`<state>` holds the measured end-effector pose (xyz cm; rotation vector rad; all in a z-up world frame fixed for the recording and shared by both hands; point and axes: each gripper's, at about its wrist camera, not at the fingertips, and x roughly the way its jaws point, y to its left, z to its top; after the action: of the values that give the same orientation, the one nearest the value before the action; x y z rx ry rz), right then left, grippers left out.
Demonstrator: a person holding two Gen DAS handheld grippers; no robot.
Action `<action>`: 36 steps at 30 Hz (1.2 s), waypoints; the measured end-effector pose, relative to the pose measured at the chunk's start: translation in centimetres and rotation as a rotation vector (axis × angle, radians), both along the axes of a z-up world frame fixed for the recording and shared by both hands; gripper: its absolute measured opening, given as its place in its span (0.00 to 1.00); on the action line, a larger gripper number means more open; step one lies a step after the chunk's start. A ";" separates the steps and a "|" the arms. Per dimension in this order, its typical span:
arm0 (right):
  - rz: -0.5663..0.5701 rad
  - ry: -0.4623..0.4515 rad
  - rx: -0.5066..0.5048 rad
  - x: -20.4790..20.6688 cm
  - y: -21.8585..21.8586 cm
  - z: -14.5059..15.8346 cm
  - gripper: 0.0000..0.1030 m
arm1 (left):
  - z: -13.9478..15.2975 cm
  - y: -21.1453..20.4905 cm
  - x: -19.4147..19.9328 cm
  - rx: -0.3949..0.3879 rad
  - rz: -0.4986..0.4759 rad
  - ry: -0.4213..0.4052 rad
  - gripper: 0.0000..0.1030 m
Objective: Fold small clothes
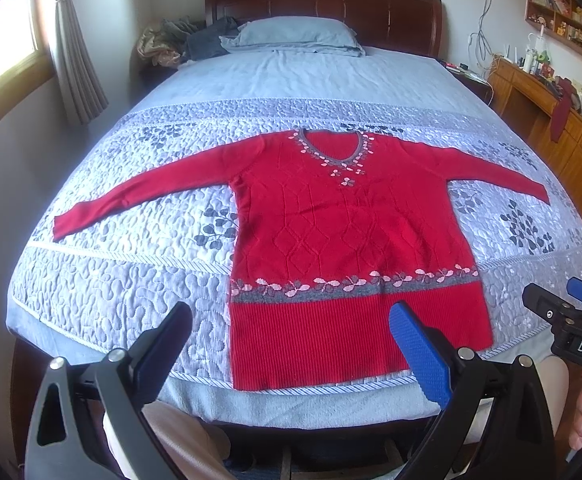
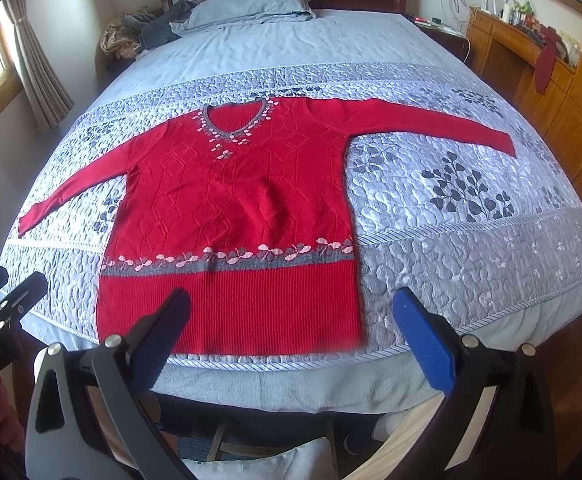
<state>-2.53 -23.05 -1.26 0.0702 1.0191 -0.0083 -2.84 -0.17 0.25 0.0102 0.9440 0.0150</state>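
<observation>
A red knit sweater point(image 1: 343, 232) lies flat, front up, on the quilted bedspread point(image 1: 131, 280), with both sleeves spread out and its hem at the near bed edge. It also shows in the right wrist view point(image 2: 231, 208). My left gripper point(image 1: 291, 332) is open and empty, held just above the hem near the bed edge. My right gripper point(image 2: 291, 320) is open and empty, above the hem's right part. The right gripper also shows at the right edge of the left wrist view point(image 1: 567, 312), and the left gripper at the left edge of the right wrist view point(image 2: 7, 284).
A pillow point(image 1: 295, 34) and a pile of clothes point(image 1: 187, 40) lie at the headboard point(image 1: 323, 0). A wooden desk with shelves point(image 1: 539, 84) stands to the right. A window with a curtain point(image 1: 71, 40) is on the left. My legs are below the bed edge.
</observation>
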 end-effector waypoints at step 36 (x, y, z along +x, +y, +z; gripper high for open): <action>-0.006 -0.006 -0.038 0.8 -0.1 -0.6 0.97 | 1.3 -1.2 -0.1 -0.126 -0.103 -0.076 0.96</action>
<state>-1.72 -23.12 -1.82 0.0386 1.0127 -0.0332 -2.92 -1.35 1.55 -0.0583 0.8661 -0.1384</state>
